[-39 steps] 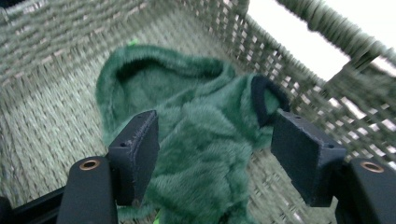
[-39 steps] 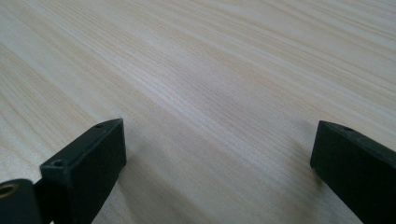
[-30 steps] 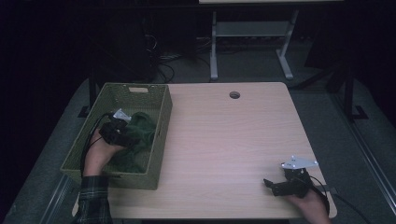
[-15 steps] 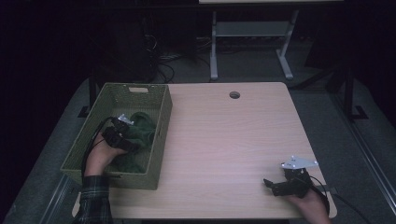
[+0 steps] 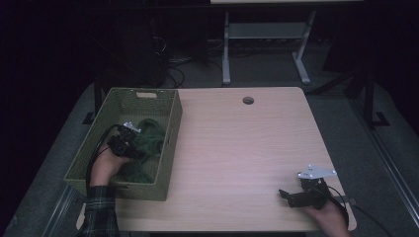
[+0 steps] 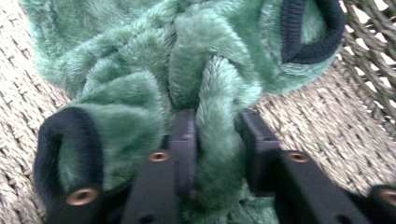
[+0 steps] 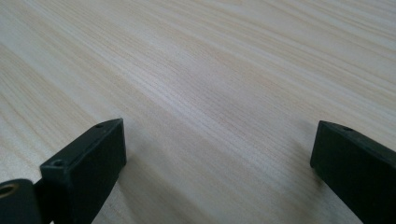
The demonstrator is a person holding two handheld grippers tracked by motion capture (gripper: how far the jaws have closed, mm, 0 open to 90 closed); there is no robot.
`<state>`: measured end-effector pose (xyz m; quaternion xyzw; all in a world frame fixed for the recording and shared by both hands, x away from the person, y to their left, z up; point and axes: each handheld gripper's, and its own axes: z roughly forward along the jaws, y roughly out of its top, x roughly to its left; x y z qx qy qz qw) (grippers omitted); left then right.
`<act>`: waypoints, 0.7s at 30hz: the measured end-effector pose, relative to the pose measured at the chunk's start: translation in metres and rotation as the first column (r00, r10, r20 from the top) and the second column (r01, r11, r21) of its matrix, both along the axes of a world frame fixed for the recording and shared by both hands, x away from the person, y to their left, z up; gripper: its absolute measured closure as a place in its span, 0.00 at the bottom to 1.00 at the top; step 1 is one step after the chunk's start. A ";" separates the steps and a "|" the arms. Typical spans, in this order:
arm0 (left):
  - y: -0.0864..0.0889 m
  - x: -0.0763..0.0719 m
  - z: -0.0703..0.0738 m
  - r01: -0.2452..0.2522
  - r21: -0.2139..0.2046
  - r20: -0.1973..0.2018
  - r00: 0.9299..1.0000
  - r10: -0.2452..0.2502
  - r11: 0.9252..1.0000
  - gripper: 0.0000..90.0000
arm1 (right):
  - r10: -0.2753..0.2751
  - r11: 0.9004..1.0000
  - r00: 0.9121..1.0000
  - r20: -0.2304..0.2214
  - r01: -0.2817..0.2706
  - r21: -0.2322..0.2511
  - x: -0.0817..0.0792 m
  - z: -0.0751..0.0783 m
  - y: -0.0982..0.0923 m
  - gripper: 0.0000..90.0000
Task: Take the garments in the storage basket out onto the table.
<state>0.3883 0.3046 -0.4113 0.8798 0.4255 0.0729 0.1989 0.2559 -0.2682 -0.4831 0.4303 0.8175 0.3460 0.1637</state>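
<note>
Left tongs (image 6: 215,140) just closed, pinching green fleece (image 6: 154,60); right tongs (image 7: 217,154) agape.

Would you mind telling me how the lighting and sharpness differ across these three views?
High view: dim, the room behind the table nearly black, the basket murky. Left gripper view: bright, but the green fleece is soft and slightly blurred, the jaws close-up and fuzzy. Right gripper view: evenly lit wood grain, soft shadows beneath the jaws, no glare.

Your left tool (image 6: 215,154) has black jaws with brass-coloured screws; your right tool (image 5: 296,196) carries a grey three-cornered plate, and your left sleeve (image 5: 100,212) is dark plaid.
</note>
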 end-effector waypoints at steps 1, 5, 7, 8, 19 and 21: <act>0.000 0.000 0.000 0.001 -0.001 0.000 1.000 -0.001 1.000 0.81 | -0.001 1.000 1.000 0.000 0.001 0.000 0.000 0.000 0.000 0.03; 0.001 -0.001 0.004 -0.009 -0.004 0.015 1.000 0.009 1.000 0.82 | 0.000 1.000 1.000 0.000 0.000 0.000 0.000 0.000 0.000 0.03; 0.002 -0.001 0.007 -0.020 -0.012 0.035 0.999 0.020 1.000 0.82 | 0.000 1.000 1.000 0.000 0.000 0.000 0.000 0.000 0.000 0.03; 0.002 -0.002 0.008 -0.021 -0.013 0.039 0.999 0.022 1.000 0.82 | 0.000 1.000 1.000 0.000 0.000 0.000 0.000 0.000 0.000 0.03; 0.006 -0.007 0.031 -0.037 -0.106 0.111 0.993 0.048 0.994 0.84 | 0.000 1.000 1.000 0.001 0.000 0.000 0.000 0.000 0.000 0.04; 0.008 -0.009 0.036 -0.033 -0.128 0.124 0.991 0.049 0.991 0.84 | 0.000 1.000 1.000 0.001 0.000 -0.001 0.000 0.000 0.000 0.04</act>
